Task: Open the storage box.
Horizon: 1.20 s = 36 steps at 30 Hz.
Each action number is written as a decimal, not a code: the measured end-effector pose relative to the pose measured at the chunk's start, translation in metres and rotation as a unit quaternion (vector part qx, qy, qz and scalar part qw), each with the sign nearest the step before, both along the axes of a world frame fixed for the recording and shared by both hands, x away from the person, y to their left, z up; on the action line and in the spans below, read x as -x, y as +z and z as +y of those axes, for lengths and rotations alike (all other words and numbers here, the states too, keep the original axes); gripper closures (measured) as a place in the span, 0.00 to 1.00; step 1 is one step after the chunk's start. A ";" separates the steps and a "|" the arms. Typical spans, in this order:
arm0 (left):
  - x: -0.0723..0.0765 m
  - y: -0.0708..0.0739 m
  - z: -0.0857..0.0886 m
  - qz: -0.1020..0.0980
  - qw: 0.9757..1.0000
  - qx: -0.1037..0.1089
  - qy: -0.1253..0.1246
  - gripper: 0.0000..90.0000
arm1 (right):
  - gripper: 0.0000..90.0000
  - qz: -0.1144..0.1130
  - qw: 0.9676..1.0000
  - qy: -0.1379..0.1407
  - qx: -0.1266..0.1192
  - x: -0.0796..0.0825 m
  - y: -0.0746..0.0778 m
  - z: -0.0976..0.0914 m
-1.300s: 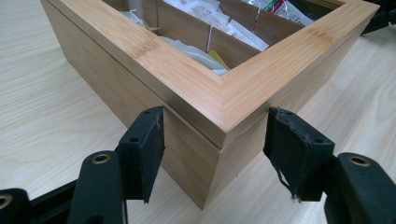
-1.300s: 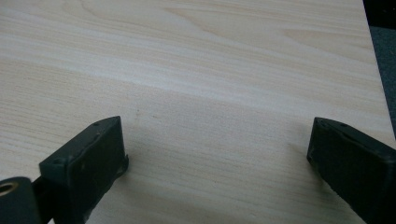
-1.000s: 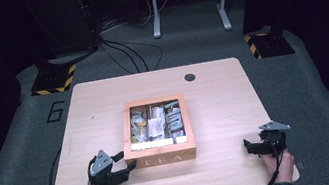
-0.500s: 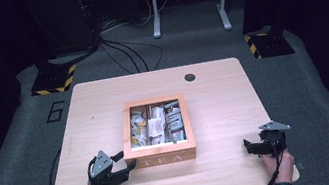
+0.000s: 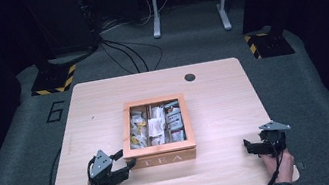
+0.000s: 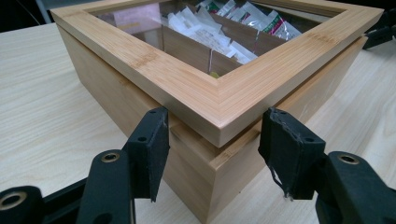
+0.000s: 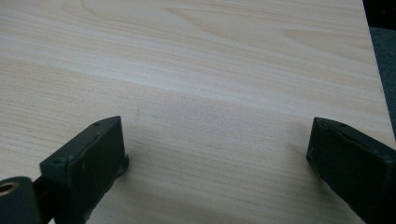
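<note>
A wooden tea box point(image 5: 163, 159) marked TEA stands mid-table, its glass-windowed lid point(image 6: 219, 100) down over several tea bags point(image 5: 156, 124). My left gripper point(image 5: 128, 159) is at the box's front left corner. In the left gripper view it point(image 6: 215, 126) is open, one jaw on each side of that corner, and the lid's corner juts out between the pads point(image 6: 152, 140). Whether the pads touch the wood I cannot tell. My right gripper point(image 5: 249, 146) rests apart at the front right of the table. It point(image 7: 217, 140) is open wide over bare wood.
The light wooden table point(image 5: 219, 98) has a small dark round hole point(image 5: 190, 76) near its far edge. Beyond it lie floor cables point(image 5: 130, 52), white stand legs point(image 5: 188, 2) and two black-and-yellow striped bases point(image 5: 54, 80). The table's right edge point(image 7: 376, 60) lies close to my right gripper.
</note>
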<state>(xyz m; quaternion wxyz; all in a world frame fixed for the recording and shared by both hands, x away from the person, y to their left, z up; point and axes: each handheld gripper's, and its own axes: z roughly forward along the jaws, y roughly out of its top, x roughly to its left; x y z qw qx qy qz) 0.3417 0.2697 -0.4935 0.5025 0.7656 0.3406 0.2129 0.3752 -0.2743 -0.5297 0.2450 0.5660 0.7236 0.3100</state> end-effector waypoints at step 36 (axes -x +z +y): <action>-0.020 0.038 -0.011 -0.084 0.995 0.008 0.054 0.43 | 0.05 0.000 1.000 -0.003 -0.003 0.000 0.000 0.001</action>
